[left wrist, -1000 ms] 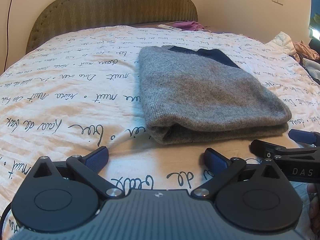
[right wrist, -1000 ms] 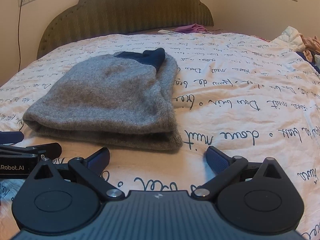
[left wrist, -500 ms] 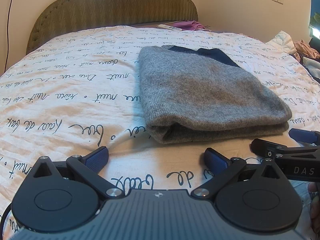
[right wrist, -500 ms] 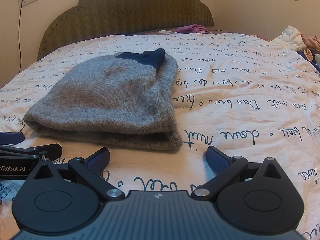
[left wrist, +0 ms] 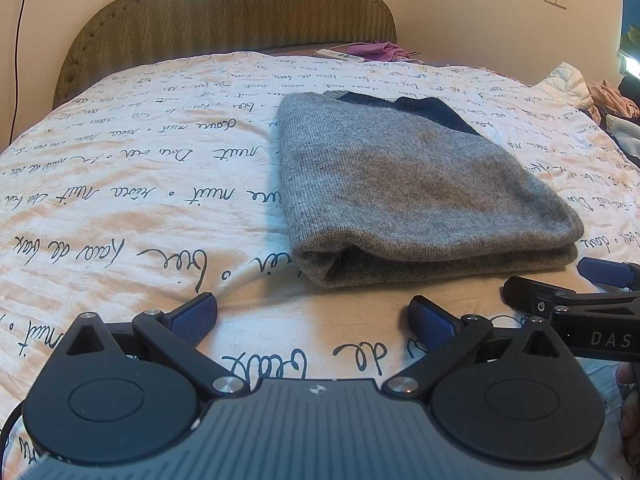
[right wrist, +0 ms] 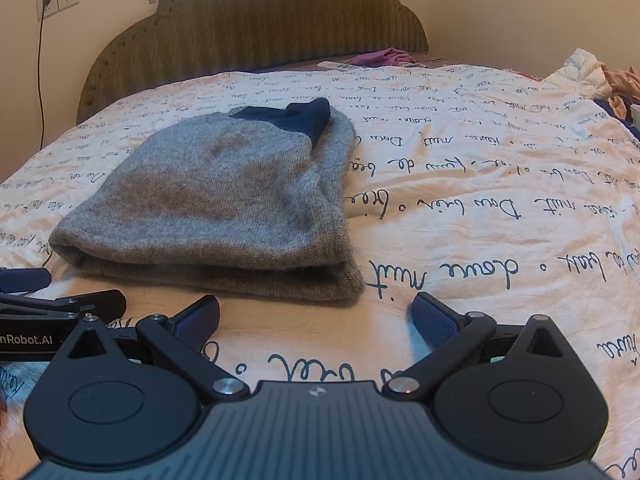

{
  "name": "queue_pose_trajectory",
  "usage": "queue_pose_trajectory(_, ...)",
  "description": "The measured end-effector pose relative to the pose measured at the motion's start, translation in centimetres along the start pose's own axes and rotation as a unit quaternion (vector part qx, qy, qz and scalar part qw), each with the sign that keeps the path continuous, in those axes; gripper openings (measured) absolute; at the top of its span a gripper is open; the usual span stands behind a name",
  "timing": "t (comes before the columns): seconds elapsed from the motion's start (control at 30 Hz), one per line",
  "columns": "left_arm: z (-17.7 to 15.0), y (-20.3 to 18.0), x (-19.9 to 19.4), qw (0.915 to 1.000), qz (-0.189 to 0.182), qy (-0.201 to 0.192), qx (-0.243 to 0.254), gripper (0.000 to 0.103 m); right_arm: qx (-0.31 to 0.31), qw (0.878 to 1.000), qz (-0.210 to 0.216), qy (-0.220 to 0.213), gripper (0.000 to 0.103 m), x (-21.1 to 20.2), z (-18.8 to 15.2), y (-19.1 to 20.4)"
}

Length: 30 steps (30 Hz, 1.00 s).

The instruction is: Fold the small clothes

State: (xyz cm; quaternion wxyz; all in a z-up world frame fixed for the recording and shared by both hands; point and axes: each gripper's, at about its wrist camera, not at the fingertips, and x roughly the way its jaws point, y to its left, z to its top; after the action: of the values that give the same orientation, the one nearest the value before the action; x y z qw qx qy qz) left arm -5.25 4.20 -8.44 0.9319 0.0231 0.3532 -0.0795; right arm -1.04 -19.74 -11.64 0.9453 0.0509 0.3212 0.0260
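- The grey knitted garment [left wrist: 420, 196] lies folded on the bedspread [left wrist: 140, 184], just ahead of both grippers, touched by neither; its folded edge faces them.
- A dark blue part [right wrist: 296, 118] pokes out at its far end. Whether that is a collar, a cuff or a second piece, I cannot tell.
- What lies inside the fold is hidden; only stacked grey layers show along the near edge.
- Left gripper [left wrist: 314, 314]: fingers spread wide, nothing between them, low over the bedspread, the garment ahead and slightly to its right.
- Right gripper [right wrist: 316, 314]: also spread wide and empty, low over the cloth, the garment ahead and to its left.
- The left view catches the right gripper's fingers side-on at its right edge, cut off by the frame; the right view shows the left gripper's likewise at its left edge.
- Only the left view shows a sliver of a hand [left wrist: 630, 408] at its right edge, mostly out of frame.
- Beyond the garment stands an olive headboard [right wrist: 256, 28]; the clothes pile [right wrist: 600, 76] far right is too blurred to sort out.
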Motion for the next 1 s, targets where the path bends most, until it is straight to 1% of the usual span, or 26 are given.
queue_pose_trajectory(1.0,-0.01,0.19,-0.10,1.0000,-0.003,-0.002,-0.003,0.103,-0.002,1.000,-0.002,0.000,0.103,0.03,0.00,0.06)
